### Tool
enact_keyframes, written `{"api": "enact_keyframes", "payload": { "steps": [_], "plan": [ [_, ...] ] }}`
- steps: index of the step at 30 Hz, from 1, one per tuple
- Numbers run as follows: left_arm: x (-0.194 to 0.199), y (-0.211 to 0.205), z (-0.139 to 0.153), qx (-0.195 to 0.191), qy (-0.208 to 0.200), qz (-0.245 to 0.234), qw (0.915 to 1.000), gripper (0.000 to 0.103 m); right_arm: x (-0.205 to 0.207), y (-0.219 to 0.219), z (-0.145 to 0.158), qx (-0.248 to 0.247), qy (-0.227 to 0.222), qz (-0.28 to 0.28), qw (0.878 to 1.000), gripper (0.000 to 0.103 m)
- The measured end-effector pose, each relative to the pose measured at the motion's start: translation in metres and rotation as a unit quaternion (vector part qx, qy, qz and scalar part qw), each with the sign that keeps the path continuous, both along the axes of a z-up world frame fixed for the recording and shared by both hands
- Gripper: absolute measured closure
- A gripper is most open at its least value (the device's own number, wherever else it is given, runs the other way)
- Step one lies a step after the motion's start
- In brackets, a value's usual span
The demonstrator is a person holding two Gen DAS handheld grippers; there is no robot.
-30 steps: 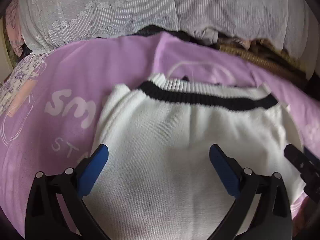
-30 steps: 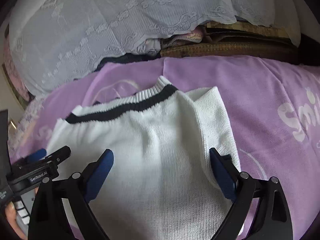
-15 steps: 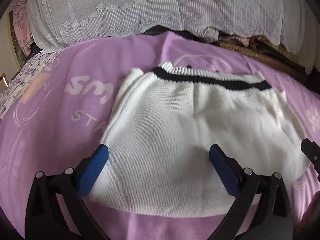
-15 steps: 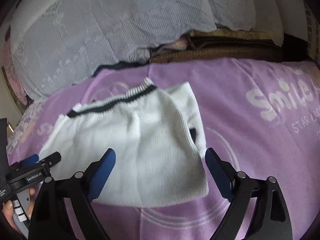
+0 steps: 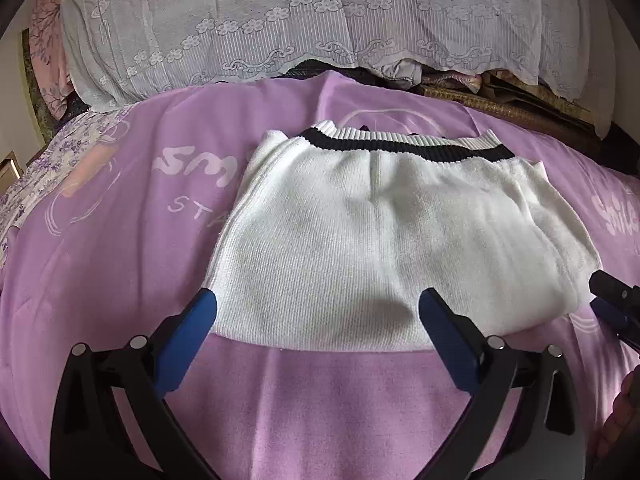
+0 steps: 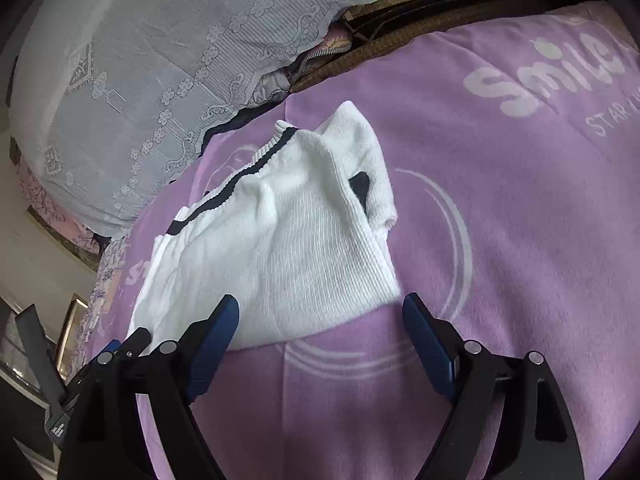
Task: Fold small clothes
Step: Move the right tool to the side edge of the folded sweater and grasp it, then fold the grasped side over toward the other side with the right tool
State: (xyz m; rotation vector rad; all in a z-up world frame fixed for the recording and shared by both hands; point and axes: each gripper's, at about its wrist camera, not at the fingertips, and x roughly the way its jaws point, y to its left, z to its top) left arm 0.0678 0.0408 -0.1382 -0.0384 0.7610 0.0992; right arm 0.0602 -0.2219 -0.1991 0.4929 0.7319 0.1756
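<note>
**Desk:** Hovering at the near edge of a lilac printed fleece blanket (image 5: 100, 280) spread on a bed, what are the two tools doing?

**Photographer:** Both are empty. The left gripper (image 5: 316, 320) has its blue-padded jaws spread wide, nothing between them, straddling the near hem of a small white knitted sweater with a black-striped ribbed collar (image 5: 380, 240). The right gripper (image 6: 320, 320) has jaws nearly as wide, also clear of the cloth, at the sweater's near right corner.

**Desk:** And the sweater itself?

**Photographer:** It lies flat on the blanket, collar away from the cameras, sleeves apparently tucked in at the sides; one tucked flap bulges up on the right. Beyond it, a white lace-trimmed cover (image 5: 320, 32) drapes over a pile at the head of the bed.

**Desk:** How would it handle?

**Photographer:** Light, soft and limp, I'd judge. A chunky knit grips well under pads but sags and stretches if lifted by one point. Best taken at the two near hem corners together, pinching all layers, so the tucked sleeves don't slip out as it folds toward the collar.
</note>
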Motion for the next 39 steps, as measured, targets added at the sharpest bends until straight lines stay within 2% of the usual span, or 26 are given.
{"api": "enact_keyframes", "payload": {
  "steps": [6,8,11,15,18,22,23,25,26,29,31,33,35,37,39],
  "plan": [
    [0.001,0.004,0.01,-0.02,-0.003,0.004,0.9998,0.005,-0.02,-0.008,-0.003,0.09,0.017,0.018,0.996,0.018],
    [0.009,0.003,0.014,-0.039,0.005,0.004,0.9992,0.005,-0.018,-0.009,-0.007,0.135,0.029,0.024,0.99,0.018],
    [0.027,-0.006,0.021,-0.054,0.016,-0.002,0.9984,0.005,-0.004,-0.009,-0.012,0.17,0.048,0.013,0.984,0.019],
    [0.058,-0.031,0.029,-0.028,0.019,0.004,0.9994,0.005,0.019,-0.008,-0.009,0.182,0.071,-0.045,0.98,0.019],
    [0.081,-0.046,0.02,-0.021,0.038,0.002,0.9991,0.005,0.036,-0.008,-0.008,0.191,0.069,-0.099,0.974,0.019],
    [0.097,-0.048,-0.018,-0.012,0.059,0.012,0.9981,0.004,0.059,-0.002,-0.005,0.159,0.049,-0.134,0.977,0.019],
    [0.095,-0.048,-0.019,-0.014,0.043,0.01,0.9989,0.004,0.066,-0.001,-0.005,0.15,0.044,-0.135,0.978,0.019],
    [0.096,-0.048,-0.017,-0.009,0.043,0.003,0.999,0.004,0.076,0.004,-0.005,0.13,0.028,-0.129,0.983,0.02],
    [0.097,-0.048,-0.016,-0.008,0.043,-0.001,0.999,0.004,0.08,0.004,-0.005,0.119,0.015,-0.124,0.985,0.021],
    [0.1,-0.041,-0.009,-0.034,0.039,-0.006,0.9987,0.004,0.084,0.008,-0.007,0.074,-0.007,-0.118,0.99,0.038],
    [0.105,-0.034,0.001,-0.045,0.023,0.01,0.9987,0.004,0.086,0.002,-0.009,0.09,-0.012,-0.118,0.989,0.054],
    [0.112,-0.028,0.009,-0.046,0.012,0.031,0.9984,0.004,0.087,-0.004,-0.015,0.113,-0.012,-0.121,0.986,0.065],
    [0.124,-0.029,0.004,-0.049,0.031,0.03,0.9979,0.004,0.088,-0.008,-0.016,0.129,-0.014,-0.119,0.984,0.067],
    [0.134,-0.035,-0.013,-0.049,0.064,0.016,0.9966,0.005,0.088,-0.007,-0.017,0.127,-0.016,-0.12,0.985,0.067],
    [0.129,-0.041,-0.018,-0.026,0.044,0.02,0.9985,0.004,0.088,-0.006,-0.017,0.125,-0.015,-0.12,0.985,0.068]
  ]
}}
